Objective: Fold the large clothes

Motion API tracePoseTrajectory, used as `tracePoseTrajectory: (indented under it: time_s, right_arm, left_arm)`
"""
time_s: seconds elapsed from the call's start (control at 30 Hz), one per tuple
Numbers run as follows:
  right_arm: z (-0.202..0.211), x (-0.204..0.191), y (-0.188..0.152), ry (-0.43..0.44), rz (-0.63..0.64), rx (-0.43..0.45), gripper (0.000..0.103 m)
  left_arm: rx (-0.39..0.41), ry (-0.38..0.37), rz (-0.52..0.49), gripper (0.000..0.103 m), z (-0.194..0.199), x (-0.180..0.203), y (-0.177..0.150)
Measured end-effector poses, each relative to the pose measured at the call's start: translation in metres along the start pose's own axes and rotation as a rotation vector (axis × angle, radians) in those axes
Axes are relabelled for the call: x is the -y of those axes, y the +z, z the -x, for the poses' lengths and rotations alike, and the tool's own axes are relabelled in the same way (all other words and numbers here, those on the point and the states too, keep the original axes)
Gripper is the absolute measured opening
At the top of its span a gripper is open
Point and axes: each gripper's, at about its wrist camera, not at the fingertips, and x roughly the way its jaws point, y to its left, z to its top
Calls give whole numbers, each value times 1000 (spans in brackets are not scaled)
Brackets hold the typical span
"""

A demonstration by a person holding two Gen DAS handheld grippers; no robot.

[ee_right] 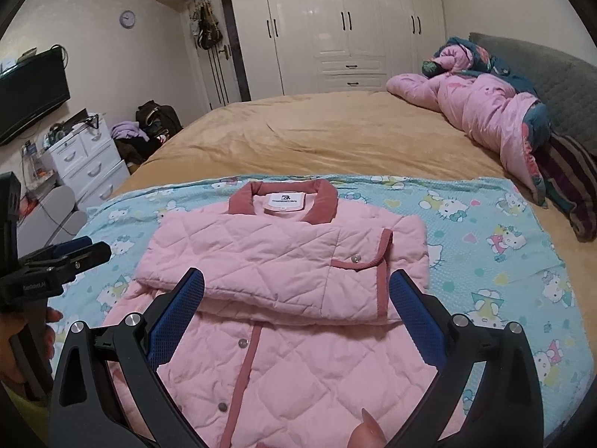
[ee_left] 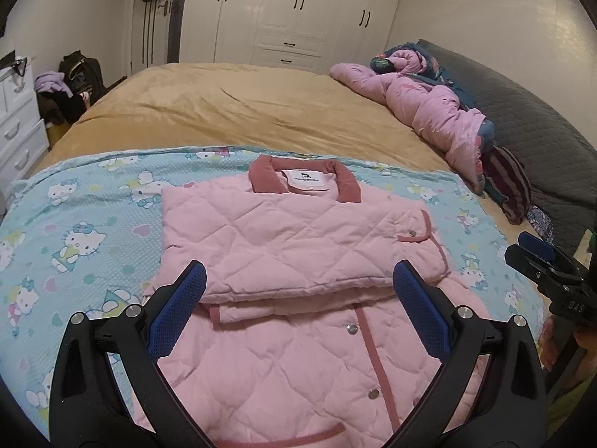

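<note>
A pink quilted jacket (ee_left: 294, 246) with a dark pink collar lies on a blue cartoon-cat blanket (ee_left: 74, 231) on the bed, its sleeves folded across the chest. It also shows in the right wrist view (ee_right: 283, 261). My left gripper (ee_left: 298, 280) is open and empty, hovering over the jacket's middle. My right gripper (ee_right: 298, 283) is open and empty over the same area. The right gripper shows at the right edge of the left wrist view (ee_left: 537, 257). The left gripper shows at the left edge of the right wrist view (ee_right: 74, 250).
The blanket (ee_right: 485, 231) covers the near part of a tan bed (ee_left: 242, 108). A bunched pink quilt (ee_left: 429, 108) and a striped cloth (ee_left: 511, 183) lie by the grey headboard (ee_left: 522, 112). White drawers (ee_right: 89, 164) and wardrobes (ee_right: 335, 26) stand beyond.
</note>
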Motion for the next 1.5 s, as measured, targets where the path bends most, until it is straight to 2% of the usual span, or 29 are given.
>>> tracePoseTrajectory:
  time_s: [0.63, 0.93, 1.5]
  right_arm:
    - [44, -7, -36, 23, 27, 9, 99]
    - [51, 5, -69, 28, 27, -21, 99]
    - [60, 34, -125, -4, -3, -78, 99]
  left_arm:
    - [9, 11, -44, 94, 35, 14, -48]
    - [-31, 47, -80, 94, 38, 12, -77]
    - [-98, 101, -55, 94, 38, -12, -129]
